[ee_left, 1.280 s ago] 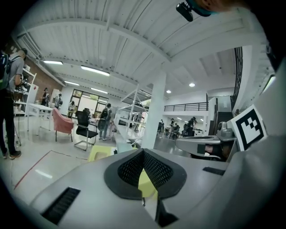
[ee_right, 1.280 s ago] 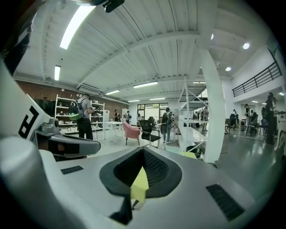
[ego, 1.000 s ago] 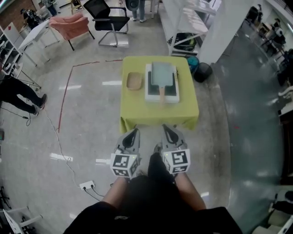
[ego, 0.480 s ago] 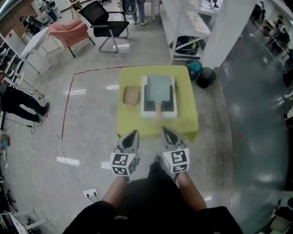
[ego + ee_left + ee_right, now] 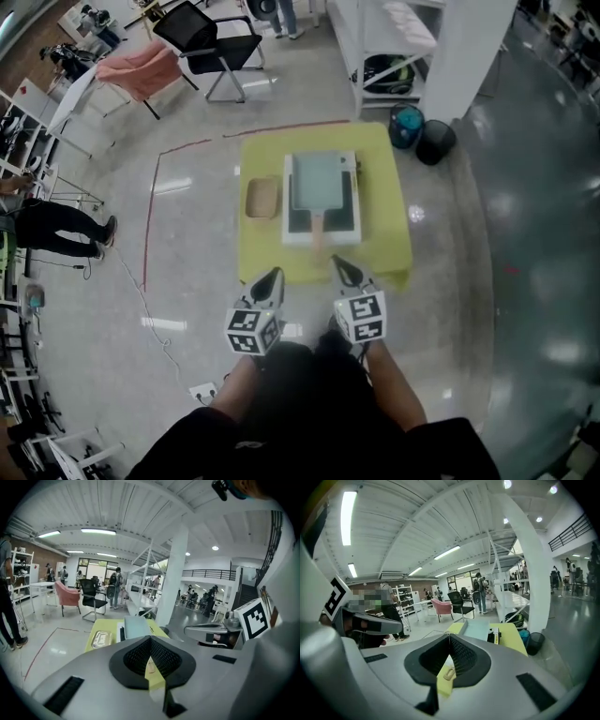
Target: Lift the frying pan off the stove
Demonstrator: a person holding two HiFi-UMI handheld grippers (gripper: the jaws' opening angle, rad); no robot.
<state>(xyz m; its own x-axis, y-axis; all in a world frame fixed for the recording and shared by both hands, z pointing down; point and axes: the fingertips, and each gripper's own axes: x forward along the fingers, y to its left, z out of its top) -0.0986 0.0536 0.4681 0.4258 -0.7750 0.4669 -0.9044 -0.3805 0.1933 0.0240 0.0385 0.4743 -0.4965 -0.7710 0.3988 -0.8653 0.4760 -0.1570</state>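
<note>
My left gripper (image 5: 272, 276) and right gripper (image 5: 340, 263) are both pressed shut on nothing, near the yellow table (image 5: 386, 246). The frying pan (image 5: 317, 181) sits on the stove (image 5: 348, 231)

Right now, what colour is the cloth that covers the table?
Yellow-green. The tablecloth shows best in the head view.

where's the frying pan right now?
Head view, centre: the frying pan sits on the stove on the yellow-green table, handle toward the near edge, a tan tray just to its left.
</note>
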